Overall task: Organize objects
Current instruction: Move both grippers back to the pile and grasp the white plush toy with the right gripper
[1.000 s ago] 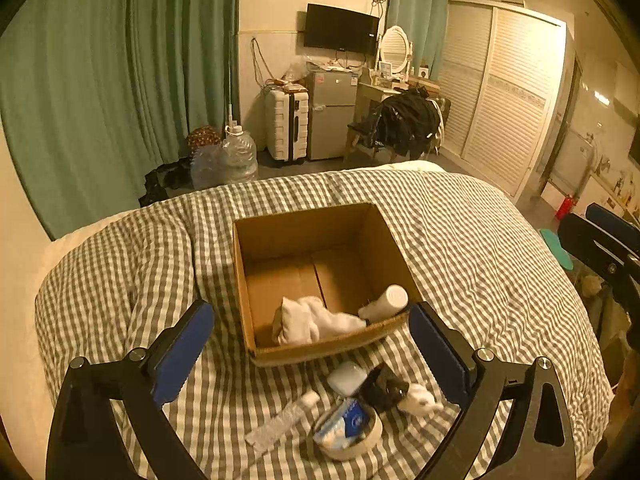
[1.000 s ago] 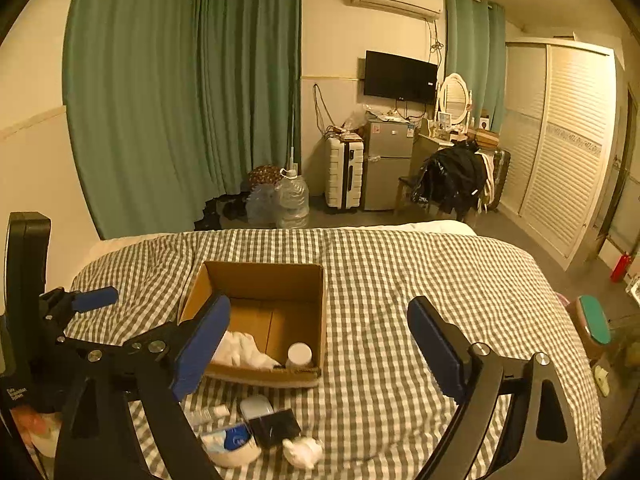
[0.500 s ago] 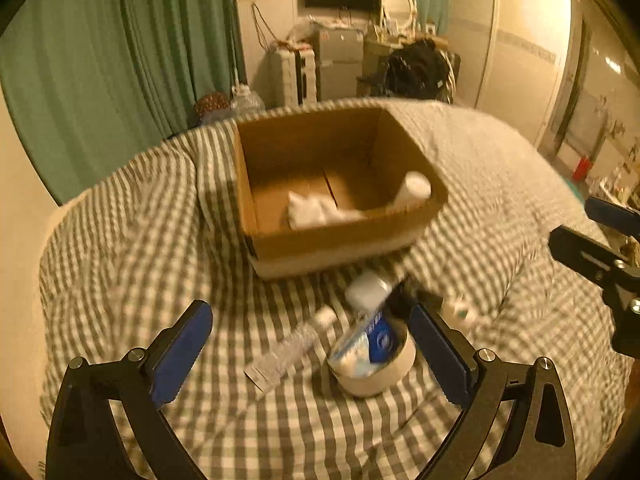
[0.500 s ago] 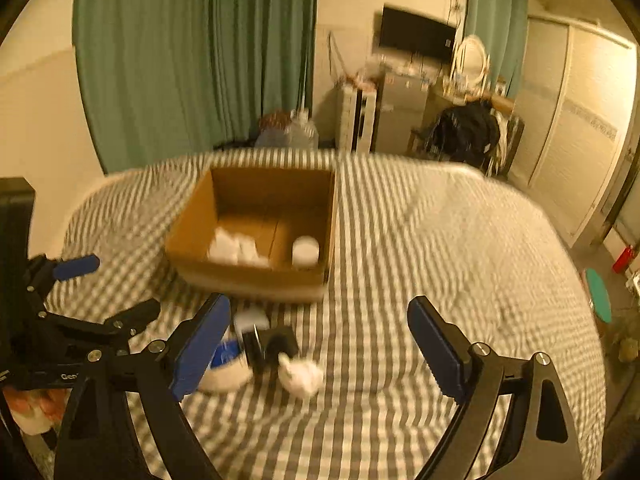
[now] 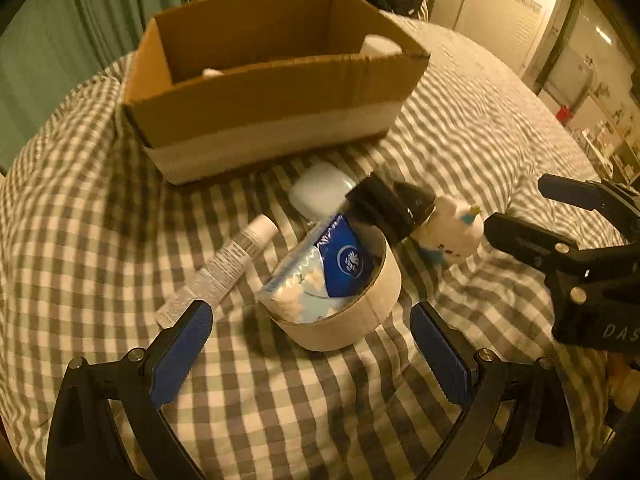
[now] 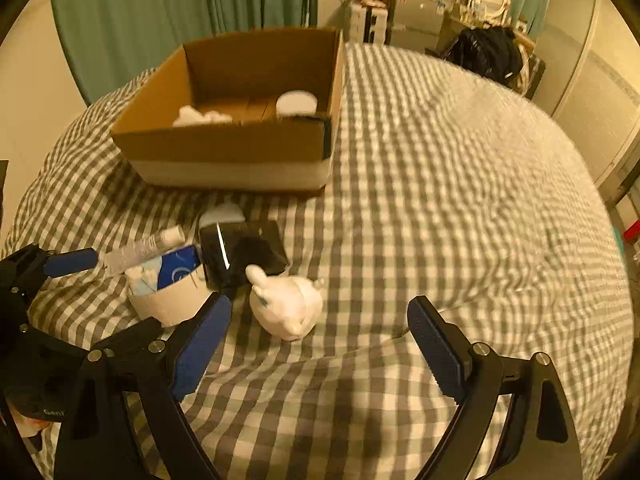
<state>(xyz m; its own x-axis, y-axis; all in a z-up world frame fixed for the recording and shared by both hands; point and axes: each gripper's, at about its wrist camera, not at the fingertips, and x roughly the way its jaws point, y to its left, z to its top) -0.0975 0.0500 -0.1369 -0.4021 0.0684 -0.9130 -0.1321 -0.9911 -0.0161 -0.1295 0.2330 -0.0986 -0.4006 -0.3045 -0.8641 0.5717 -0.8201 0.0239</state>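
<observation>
We see our left gripper (image 5: 310, 344) with its blue-padded fingers (image 5: 180, 354) spread wide and empty, the roll of tape (image 5: 344, 314) just ahead between them with a blue-and-white tissue packet (image 5: 320, 276) tucked in its core. Beyond it lie a squeezed tube (image 5: 224, 270) to the left, a white case (image 5: 320, 196), a black pouch (image 5: 390, 210) and a small white animal figurine (image 5: 452, 230) to the right. Our right gripper (image 6: 316, 334) is also parted and holds nothing; the figurine (image 6: 288, 304) lies just ahead between its fingers, nearer the left one. Farther ahead stands an open cardboard box (image 6: 224, 152) holding white cloth (image 6: 200, 116) and a white bottle (image 6: 297, 103). Everything rests on a grey-checked bed (image 6: 440, 200); green curtains (image 6: 160, 12) hang behind.
</observation>
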